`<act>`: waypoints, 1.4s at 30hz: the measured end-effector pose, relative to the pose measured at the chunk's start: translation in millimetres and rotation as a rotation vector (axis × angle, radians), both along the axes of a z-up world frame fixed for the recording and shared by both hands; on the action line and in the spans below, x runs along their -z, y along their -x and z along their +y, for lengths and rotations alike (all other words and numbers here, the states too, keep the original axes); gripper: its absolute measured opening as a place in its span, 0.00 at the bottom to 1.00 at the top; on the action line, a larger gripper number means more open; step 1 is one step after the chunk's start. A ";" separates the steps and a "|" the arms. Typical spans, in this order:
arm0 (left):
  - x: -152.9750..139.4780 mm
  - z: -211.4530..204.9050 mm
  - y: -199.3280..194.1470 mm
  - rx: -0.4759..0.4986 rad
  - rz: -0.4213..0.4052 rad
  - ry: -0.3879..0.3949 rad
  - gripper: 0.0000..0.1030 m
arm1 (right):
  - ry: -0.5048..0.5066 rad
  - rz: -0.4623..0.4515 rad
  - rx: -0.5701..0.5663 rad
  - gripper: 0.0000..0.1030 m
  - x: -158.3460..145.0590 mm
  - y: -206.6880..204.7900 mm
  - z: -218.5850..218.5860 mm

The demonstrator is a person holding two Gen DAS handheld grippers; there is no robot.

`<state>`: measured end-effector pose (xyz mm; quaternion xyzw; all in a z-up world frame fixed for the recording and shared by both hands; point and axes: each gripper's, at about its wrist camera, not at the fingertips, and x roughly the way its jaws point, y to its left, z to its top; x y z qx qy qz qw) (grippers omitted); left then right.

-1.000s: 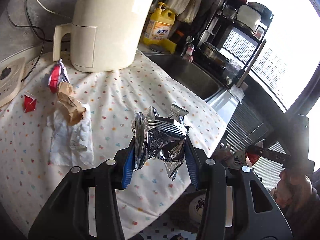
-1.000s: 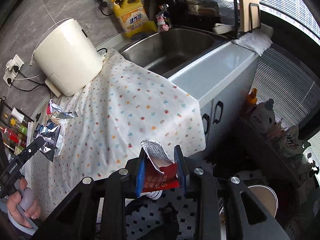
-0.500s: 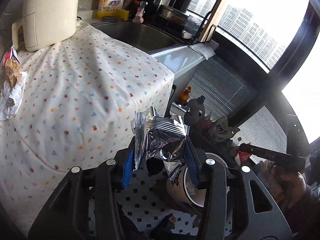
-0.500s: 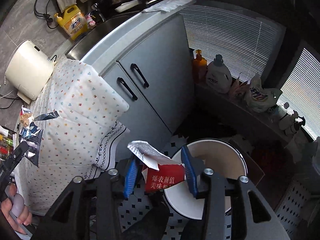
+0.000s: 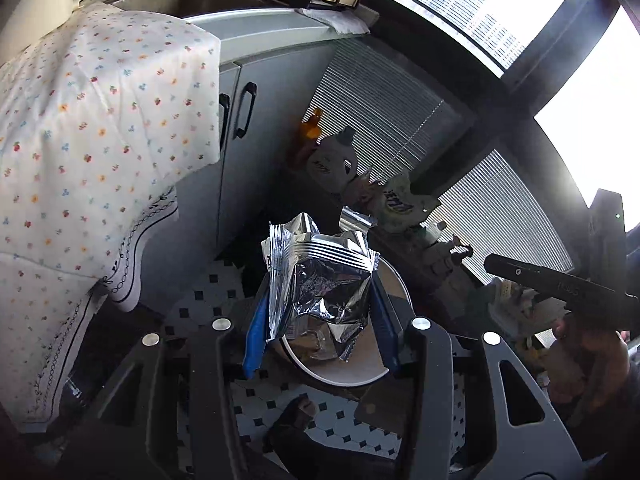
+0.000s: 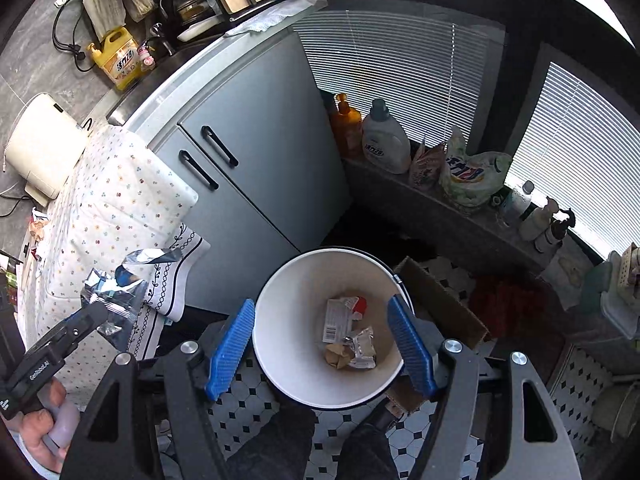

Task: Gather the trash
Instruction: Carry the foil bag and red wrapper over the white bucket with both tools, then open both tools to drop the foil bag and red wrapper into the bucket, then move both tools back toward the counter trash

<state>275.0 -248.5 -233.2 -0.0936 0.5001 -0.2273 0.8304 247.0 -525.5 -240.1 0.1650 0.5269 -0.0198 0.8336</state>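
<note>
The right tongs (image 6: 322, 350) hung over the white bin (image 6: 280, 344) on the floor, jaws opening with nothing between them; a red-and-white wrapper (image 6: 340, 316) lay inside. The left tongs (image 5: 320, 316) gripped a crumpled foil bag (image 5: 320, 280), seemingly above the bin's near rim. Released there, the light bag could catch the rim and fall onto the tiled floor (image 6: 248, 408).

The left gripper (image 5: 320, 316) is pointing steeply downward, its blue pads (image 5: 256, 320) clamping a crumpled foil wrapper (image 5: 320, 280). The right gripper (image 6: 320, 344) is also angling down, its jaws opening with nothing between them. A hand (image 6: 36, 420) is gripping the left tool's handle
</note>
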 end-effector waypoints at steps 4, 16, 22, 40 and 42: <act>14.1 -36.4 3.2 0.049 0.018 0.013 0.45 | 0.011 -0.009 0.008 0.66 -4.1 17.6 -19.7; 25.2 -85.3 2.1 0.077 0.030 0.046 0.78 | 0.014 0.004 0.012 0.66 2.0 37.7 -52.7; -5.6 -43.9 12.3 -0.032 -0.004 0.007 0.84 | -0.047 -0.037 -0.036 0.72 -2.6 16.4 -33.1; -109.9 136.7 42.1 -0.515 -0.161 -0.065 0.94 | -0.070 -0.184 -0.234 0.92 -74.9 -36.9 106.5; -115.2 150.4 44.2 -0.535 -0.175 -0.070 0.94 | -0.070 -0.202 -0.260 0.92 -82.1 -41.5 122.9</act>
